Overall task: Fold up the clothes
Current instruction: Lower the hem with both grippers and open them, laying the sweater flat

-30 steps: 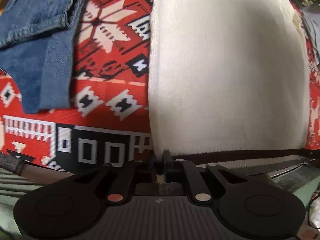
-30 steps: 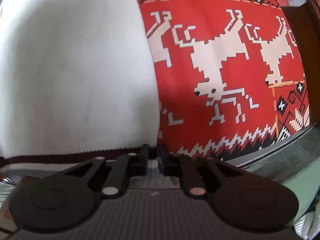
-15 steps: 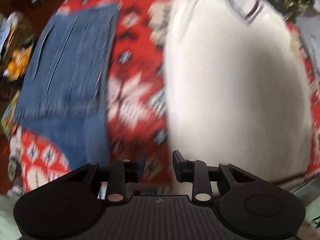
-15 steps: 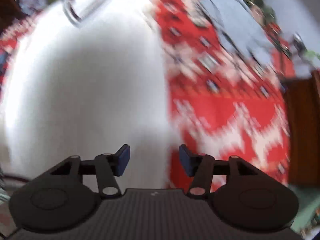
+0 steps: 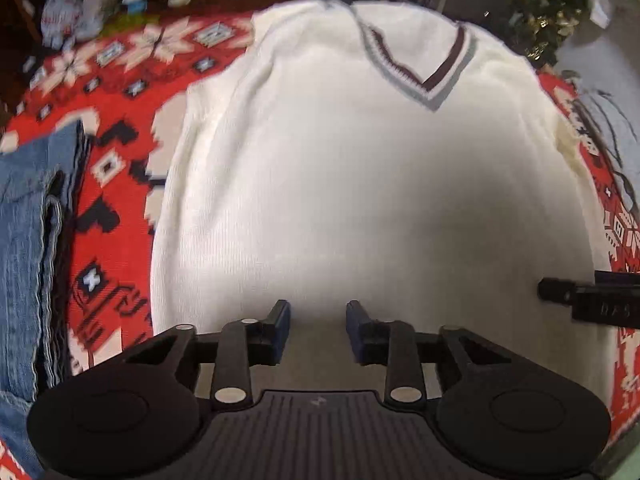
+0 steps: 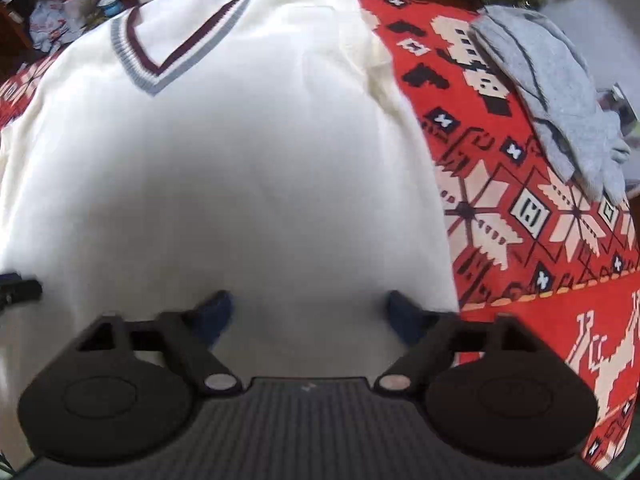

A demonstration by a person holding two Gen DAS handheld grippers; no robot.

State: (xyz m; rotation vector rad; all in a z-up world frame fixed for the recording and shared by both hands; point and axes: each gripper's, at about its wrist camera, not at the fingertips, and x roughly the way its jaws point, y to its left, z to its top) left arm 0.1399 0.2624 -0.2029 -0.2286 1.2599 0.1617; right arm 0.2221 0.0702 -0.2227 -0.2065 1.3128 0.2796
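The left claw (image 5: 318, 320) and right claw (image 6: 308, 312) both hang spread and empty above the cream sweater (image 5: 360, 184). The sweater lies flat on the red patterned cloth (image 6: 520, 220), with jeans (image 5: 28, 240) to its left.

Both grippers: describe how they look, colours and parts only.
Both the left gripper and the right gripper are matte black, with blue pads on the fingertips, angular linkage arms with silvery round pivot pins, two large round discs, and a ribbed dark grey centre plate. No cables or sleeves show.
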